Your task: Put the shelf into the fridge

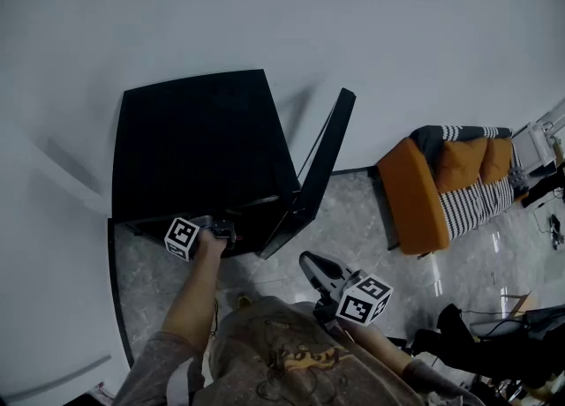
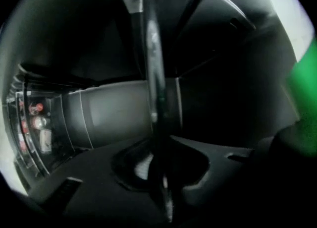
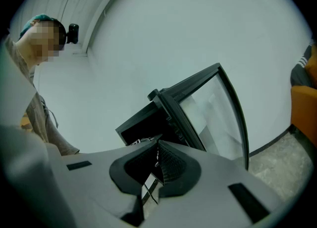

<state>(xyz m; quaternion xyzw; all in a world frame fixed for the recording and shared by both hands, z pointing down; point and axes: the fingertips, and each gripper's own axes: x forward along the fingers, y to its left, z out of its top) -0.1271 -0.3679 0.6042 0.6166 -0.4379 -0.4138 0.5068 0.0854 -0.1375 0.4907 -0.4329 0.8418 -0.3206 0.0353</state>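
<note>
In the fridge [image 1: 199, 141], shelf [image 2: 154, 73] edge-on, lengthwise inward.

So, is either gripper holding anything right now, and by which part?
The left gripper pinches the shelf by its thin edge, inside the fridge. The right gripper is shut and empty.

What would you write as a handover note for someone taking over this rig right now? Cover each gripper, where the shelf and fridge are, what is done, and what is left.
Left gripper: at the mouth of the fridge, jaws shut on the thin edge of the shelf.
Right gripper: shut, empty, held off in front of the open door.
Done: door is open; the shelf is inside the dark interior.
Left: whether the shelf sits on its supports can't be seen. Probably settle it, let go and withdraw.
</note>
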